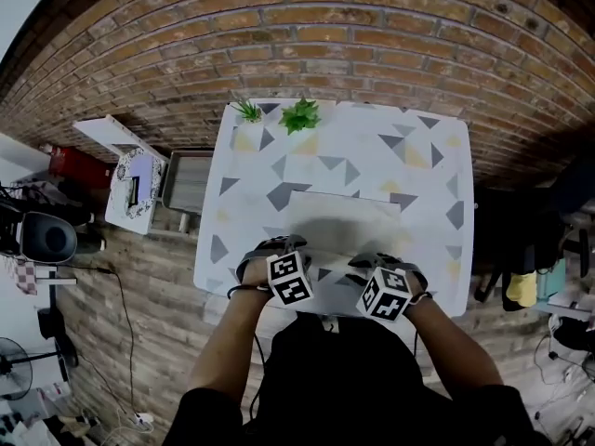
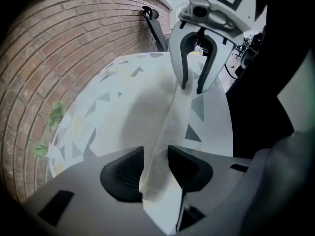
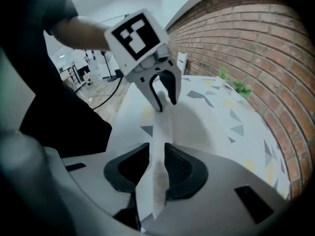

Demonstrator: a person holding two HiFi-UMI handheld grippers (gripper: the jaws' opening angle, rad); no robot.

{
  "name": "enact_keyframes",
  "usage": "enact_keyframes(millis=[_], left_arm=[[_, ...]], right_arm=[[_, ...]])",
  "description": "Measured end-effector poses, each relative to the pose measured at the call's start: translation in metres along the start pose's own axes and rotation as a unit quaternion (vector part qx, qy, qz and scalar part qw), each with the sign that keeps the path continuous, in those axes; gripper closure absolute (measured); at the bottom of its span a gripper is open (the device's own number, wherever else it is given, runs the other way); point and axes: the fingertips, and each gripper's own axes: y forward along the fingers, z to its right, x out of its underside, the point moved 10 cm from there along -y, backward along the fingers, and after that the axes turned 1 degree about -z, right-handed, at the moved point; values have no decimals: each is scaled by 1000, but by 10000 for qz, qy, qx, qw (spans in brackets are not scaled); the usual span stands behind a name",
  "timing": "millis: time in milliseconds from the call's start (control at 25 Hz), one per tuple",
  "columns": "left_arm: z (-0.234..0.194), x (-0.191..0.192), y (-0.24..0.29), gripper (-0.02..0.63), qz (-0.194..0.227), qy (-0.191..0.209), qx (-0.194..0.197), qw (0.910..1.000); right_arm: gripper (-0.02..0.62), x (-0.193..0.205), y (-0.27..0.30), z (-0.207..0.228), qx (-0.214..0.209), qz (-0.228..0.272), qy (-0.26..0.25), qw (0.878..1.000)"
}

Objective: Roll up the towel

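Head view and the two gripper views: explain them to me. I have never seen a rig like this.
No robot here: a person holds a two-jaw gripper in each hand. The head view comes from a camera on the person's head, looking down at a table with a triangle-patterned cover, two plants at its far edge and a pale towel. The other two pictures come from cameras riding on the left gripper and the right gripper, each looking along its own jaws. Each gripper pinches the towel's near edge. The marker cubes are part of the grippers.
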Motion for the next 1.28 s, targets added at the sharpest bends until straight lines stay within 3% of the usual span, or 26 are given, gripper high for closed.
enact_keyframes(millis=[120,320,560,720,1280], left_arm=[[-3,4,0,437,100,214,18,9997],[-4,-4,-16,439,312,881,-472,9945],[25,-28,-12,440,541,1638,56,9850],[29,-33,0,440,550,1540,234,9863],[-11,-38,12,442,376,1035,-25,9939]], right_arm=[[449,5,18,-7,177,-465,6,9988],[450,12,33,-2,586,-905,222,9939],[479,8,29,7,659,-983,479,9918],[485,4,24,18,695,-946,568,9915],[491,0,12,53,823,-697,558,9926]])
